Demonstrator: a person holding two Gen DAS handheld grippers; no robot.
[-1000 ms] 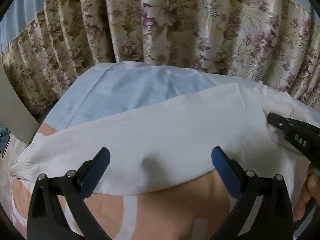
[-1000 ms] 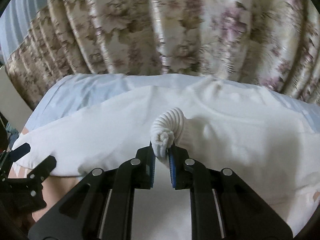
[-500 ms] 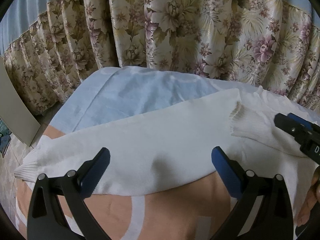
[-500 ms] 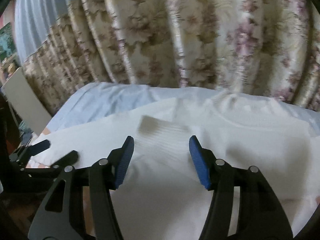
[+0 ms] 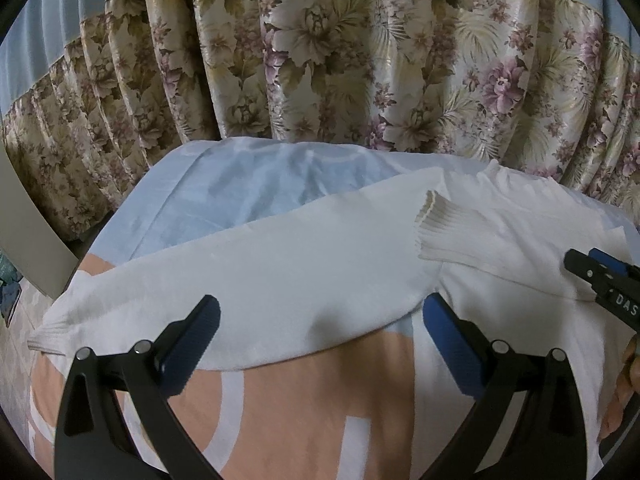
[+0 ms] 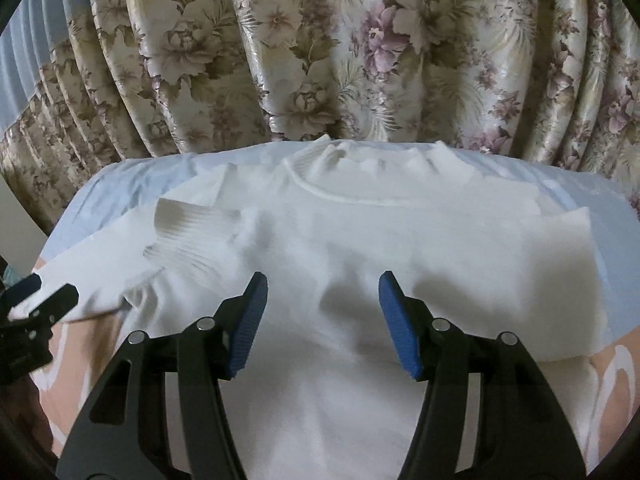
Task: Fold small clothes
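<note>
A white long-sleeved sweater (image 6: pixel 360 232) lies flat on the bed, collar (image 6: pixel 360 164) toward the curtain. One sleeve is folded across the chest, its ribbed cuff (image 6: pixel 188 232) lying loose; the cuff also shows in the left wrist view (image 5: pixel 444 228). The other sleeve (image 5: pixel 240 272) stretches out left, its cuff (image 5: pixel 48 336) at the bed's edge. My left gripper (image 5: pixel 320 332) is open and empty above that sleeve. My right gripper (image 6: pixel 322 320) is open and empty above the sweater's body.
The bed has a light blue sheet (image 5: pixel 260 184) at the back and an orange-and-white cover (image 5: pixel 300 400) in front. A floral curtain (image 5: pixel 340 60) hangs close behind the bed. A pale board (image 5: pixel 28 240) leans at the left.
My right gripper opened and let go of the ribbed cuff, which now lies on the sweater's chest. The right gripper then drew back to the right. My left gripper stayed open in place.
</note>
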